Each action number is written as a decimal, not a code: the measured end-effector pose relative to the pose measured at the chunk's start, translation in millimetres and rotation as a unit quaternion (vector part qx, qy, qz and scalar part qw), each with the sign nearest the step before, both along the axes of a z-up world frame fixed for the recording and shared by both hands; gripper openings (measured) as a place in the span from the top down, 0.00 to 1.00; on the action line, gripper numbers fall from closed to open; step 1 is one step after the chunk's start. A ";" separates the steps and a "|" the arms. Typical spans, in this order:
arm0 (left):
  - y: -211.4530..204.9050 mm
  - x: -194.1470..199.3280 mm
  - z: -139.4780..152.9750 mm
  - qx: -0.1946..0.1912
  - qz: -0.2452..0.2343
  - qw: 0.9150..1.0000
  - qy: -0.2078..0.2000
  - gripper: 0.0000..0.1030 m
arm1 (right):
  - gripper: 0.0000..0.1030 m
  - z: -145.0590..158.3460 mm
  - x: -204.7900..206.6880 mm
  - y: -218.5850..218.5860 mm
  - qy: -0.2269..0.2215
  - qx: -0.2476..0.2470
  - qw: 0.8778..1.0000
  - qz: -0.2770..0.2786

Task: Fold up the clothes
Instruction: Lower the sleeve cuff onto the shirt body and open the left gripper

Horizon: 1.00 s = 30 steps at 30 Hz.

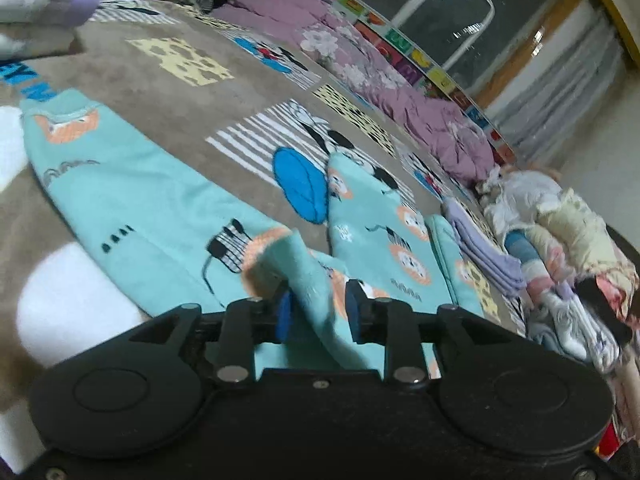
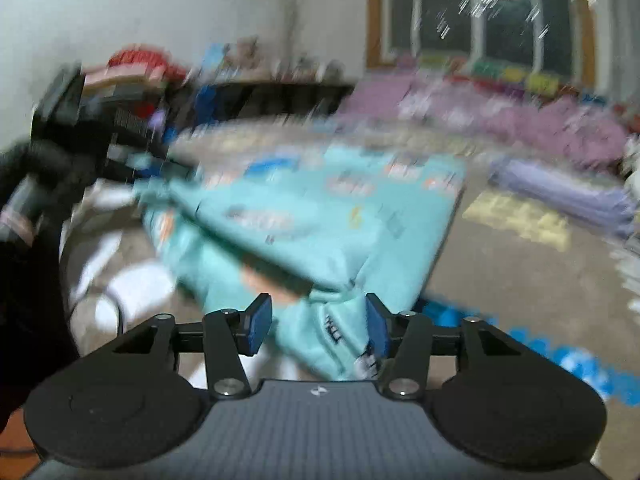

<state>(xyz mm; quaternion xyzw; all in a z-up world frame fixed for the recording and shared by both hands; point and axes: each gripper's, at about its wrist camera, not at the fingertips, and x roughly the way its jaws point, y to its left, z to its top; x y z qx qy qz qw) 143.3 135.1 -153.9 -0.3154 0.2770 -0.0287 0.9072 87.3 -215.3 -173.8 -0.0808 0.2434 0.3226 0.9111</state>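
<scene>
Soft teal printed pyjamas (image 1: pixel 132 200) lie rumpled on a plush cartoon blanket (image 1: pixel 160 92). The left hand-held gripper (image 1: pixel 318 312) and right hand-held gripper (image 2: pixel 318 326) both stand released, a loose fleecy fold between each one's flat blue pads.

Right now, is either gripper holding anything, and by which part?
Neither grips. Folds of the teal garment lie between the open fingers of the left gripper and of the right gripper, unpinched.

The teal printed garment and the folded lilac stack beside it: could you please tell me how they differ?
The teal printed garment lies spread and rumpled on the rug, one fold raised between the left claw's open jaws; the folded lilac stack sits neat and flat. The garment carries animal prints; the stack looks plain. The garment covers far more rug than the stack. Both rest on the same rug.
</scene>
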 end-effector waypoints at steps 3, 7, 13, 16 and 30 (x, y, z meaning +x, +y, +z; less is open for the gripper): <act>-1.0 0.2 1.5 0.007 0.001 1.000 -0.004 0.82 | 0.44 3.4 -5.6 4.8 -0.025 -0.015 1.000 0.001; -9.2 0.7 5.9 0.043 0.004 0.999 -0.005 0.94 | 0.46 11.7 -7.9 -3.4 -0.043 0.014 0.999 -0.008; -17.7 -0.9 42.6 0.034 -0.008 0.998 -0.055 0.95 | 0.41 5.3 -0.1 2.6 0.000 -0.003 1.000 0.011; -25.1 4.1 64.6 0.014 -0.014 0.997 -0.080 0.96 | 0.41 4.6 1.4 -0.1 0.005 0.004 1.000 0.013; -103.8 107.0 111.5 -0.038 -0.044 0.996 -0.072 0.96 | 0.41 3.7 5.7 -14.2 0.031 0.059 0.998 0.013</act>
